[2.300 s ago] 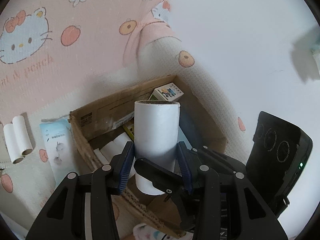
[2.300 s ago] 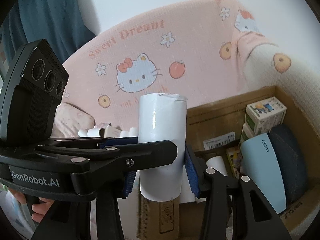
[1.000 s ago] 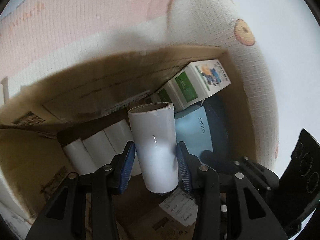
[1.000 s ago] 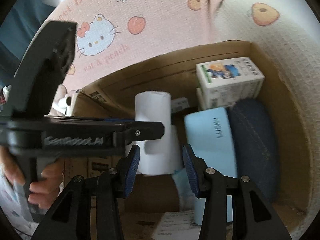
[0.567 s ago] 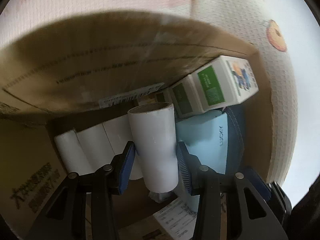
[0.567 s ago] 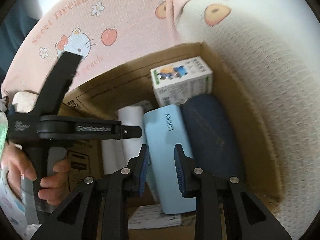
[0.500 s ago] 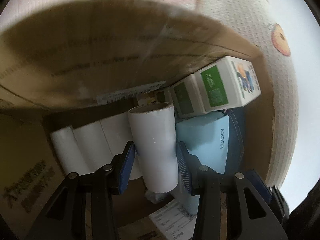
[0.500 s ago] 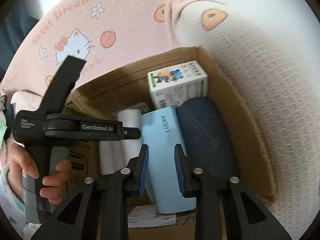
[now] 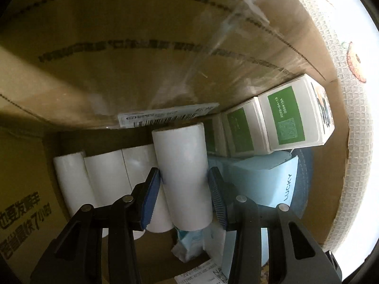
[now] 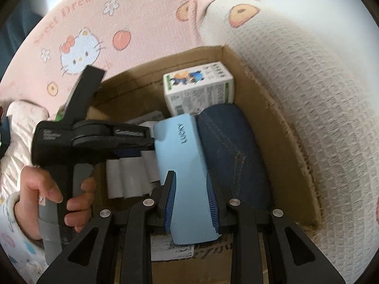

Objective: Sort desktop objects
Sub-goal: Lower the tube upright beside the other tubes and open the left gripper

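My left gripper (image 9: 183, 174) is shut on a white paper roll (image 9: 180, 156) and holds it low inside the cardboard box (image 9: 142, 47). The roll hangs just right of three white rolls (image 9: 101, 177) lying side by side on the box floor. In the right wrist view my right gripper (image 10: 190, 177) is shut with nothing in it. It hovers over the light blue "LUCKY" case (image 10: 180, 151) that lies in the box (image 10: 272, 108). A person's hand (image 10: 47, 189) grips the left gripper's handle at the box's left side.
A dark blue denim case (image 10: 229, 146) lies to the right of the light blue one. White and green cartons (image 10: 199, 87) stand in the far corner. Paper labels and a small packet lie on the box floor. A pink cartoon-print blanket (image 10: 94, 23) surrounds the box.
My left gripper has sunk deeper into the box with the roll. My right gripper's jaws have closed on nothing, and it has shifted right, over the light blue case.
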A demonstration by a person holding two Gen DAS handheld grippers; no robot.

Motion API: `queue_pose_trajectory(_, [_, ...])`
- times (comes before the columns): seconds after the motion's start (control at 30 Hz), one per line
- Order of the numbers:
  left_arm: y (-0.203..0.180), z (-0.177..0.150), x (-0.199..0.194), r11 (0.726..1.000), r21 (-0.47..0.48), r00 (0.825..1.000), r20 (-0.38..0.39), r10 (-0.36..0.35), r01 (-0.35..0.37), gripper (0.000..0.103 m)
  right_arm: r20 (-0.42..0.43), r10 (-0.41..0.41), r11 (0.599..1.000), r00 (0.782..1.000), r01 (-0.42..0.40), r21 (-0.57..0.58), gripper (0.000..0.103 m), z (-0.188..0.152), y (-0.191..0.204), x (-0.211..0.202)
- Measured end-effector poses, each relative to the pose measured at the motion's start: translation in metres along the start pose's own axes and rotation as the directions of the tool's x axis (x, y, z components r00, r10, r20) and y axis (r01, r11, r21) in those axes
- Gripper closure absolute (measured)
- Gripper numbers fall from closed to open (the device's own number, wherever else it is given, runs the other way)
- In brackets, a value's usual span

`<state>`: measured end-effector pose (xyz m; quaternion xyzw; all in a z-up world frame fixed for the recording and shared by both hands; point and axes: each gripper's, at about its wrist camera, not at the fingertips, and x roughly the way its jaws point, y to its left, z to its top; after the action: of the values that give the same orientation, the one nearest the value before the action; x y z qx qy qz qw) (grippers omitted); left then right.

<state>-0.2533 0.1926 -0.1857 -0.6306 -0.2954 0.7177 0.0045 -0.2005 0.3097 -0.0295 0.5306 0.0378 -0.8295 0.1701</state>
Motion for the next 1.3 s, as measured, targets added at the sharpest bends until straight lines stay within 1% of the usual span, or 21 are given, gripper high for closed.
queue_pose_trajectory(0.1, [0.000,-0.001,0.000,1.000,0.003,1.000,-0.002,-0.002,0.002,0.057,-0.001,-0.005,1.000,1.000,0.005,-0.016,0.080,-0.001,0.004,0.001])
queue_pose_trajectory(0.17, [0.000,-0.003,0.003,1.000,0.013,1.000,-0.010,0.009,-0.009,0.056,0.000,-0.008,1.000,1.000,0.008,-0.017,0.080,0.001,0.005,0.001])
queue_pose_trajectory(0.23, [0.001,-0.005,0.004,1.000,0.022,1.000,-0.006,0.011,-0.011,0.055,0.005,-0.024,1.000,1.000,0.024,-0.013,0.080,0.002,0.002,-0.001])
queue_pose_trajectory(0.37, [0.002,-0.007,0.004,1.000,0.012,1.000,-0.023,0.005,-0.004,0.055,0.010,-0.051,0.999,0.999,0.051,-0.018,0.080,0.007,0.003,-0.002])
queue_pose_trajectory(0.4, [0.003,-0.009,0.003,1.000,-0.002,1.000,-0.026,-0.007,0.007,0.055,0.008,-0.051,0.998,0.999,0.052,-0.020,0.080,0.007,0.003,-0.002])
queue_pose_trajectory(0.47, [0.013,-0.012,0.003,0.996,-0.082,0.999,-0.028,-0.043,0.041,0.056,0.002,-0.058,0.998,0.998,0.058,-0.023,0.080,0.007,0.003,-0.003])
queue_pose_trajectory(0.5, [0.021,-0.014,0.002,0.986,-0.150,0.997,-0.020,-0.070,0.066,0.056,0.001,-0.061,0.998,0.998,0.061,-0.024,0.080,0.006,0.003,-0.003])
queue_pose_trajectory(0.53, [0.028,-0.016,0.004,0.973,-0.208,0.994,-0.024,-0.105,0.097,0.059,-0.001,-0.065,0.998,0.998,0.065,-0.027,0.080,0.006,0.004,-0.003])
queue_pose_trajectory(0.57, [0.032,-0.017,0.005,0.963,-0.238,0.991,-0.025,-0.133,0.123,0.061,-0.003,-0.068,0.997,0.998,0.067,-0.030,0.080,0.006,0.004,-0.002])
queue_pose_trajectory(0.6, [0.033,-0.018,0.006,0.959,-0.246,0.988,-0.024,-0.150,0.140,0.062,-0.007,-0.073,0.997,0.997,0.072,-0.025,0.080,0.006,0.005,0.000])
queue_pose_trajectory(0.67, [0.030,-0.018,0.006,0.970,-0.204,0.990,-0.016,-0.138,0.132,0.063,-0.014,-0.072,0.997,0.997,0.071,-0.033,0.080,0.005,0.007,0.003])
queue_pose_trajectory(0.73, [0.029,-0.020,0.006,0.972,-0.193,0.991,-0.012,-0.136,0.131,0.063,-0.018,-0.068,0.997,0.998,0.067,-0.042,0.080,0.005,0.009,0.005])
queue_pose_trajectory(0.8, [0.031,-0.021,0.008,0.969,-0.203,0.990,-0.011,-0.143,0.138,0.064,-0.021,-0.073,0.996,0.997,0.072,-0.045,0.080,0.006,0.010,0.006])
queue_pose_trajectory(0.87, [0.033,-0.023,0.009,0.961,-0.236,0.989,0.002,-0.149,0.145,0.064,-0.020,-0.079,0.996,0.997,0.078,-0.047,0.080,0.007,0.011,0.008])
queue_pose_trajectory(1.0, [0.031,-0.029,0.010,0.956,-0.265,0.991,0.061,-0.116,0.128,0.064,-0.026,-0.087,0.995,0.996,0.086,-0.046,0.080,0.010,0.014,0.009])
queue_pose_trajectory(1.03, [0.031,-0.030,0.010,0.955,-0.268,0.991,0.059,-0.116,0.128,0.064,-0.027,-0.090,0.995,0.996,0.088,-0.053,0.080,0.010,0.017,0.009])
queue_pose_trajectory(1.13, [0.030,-0.026,0.012,0.969,-0.213,0.992,0.005,-0.124,0.122,0.064,-0.034,-0.086,0.994,0.996,0.084,-0.072,0.080,0.010,0.023,0.008])
queue_pose_trajectory(1.2, [0.030,-0.026,0.013,0.974,-0.192,0.991,-0.034,-0.128,0.120,0.064,-0.037,-0.090,0.993,0.995,0.087,-0.078,0.080,0.010,0.025,0.007])
queue_pose_trajectory(1.3, [0.030,-0.032,0.017,0.977,-0.172,0.985,-0.095,-0.146,0.128,0.065,-0.038,-0.118,0.991,0.992,0.115,-0.072,0.080,0.013,0.026,0.007])
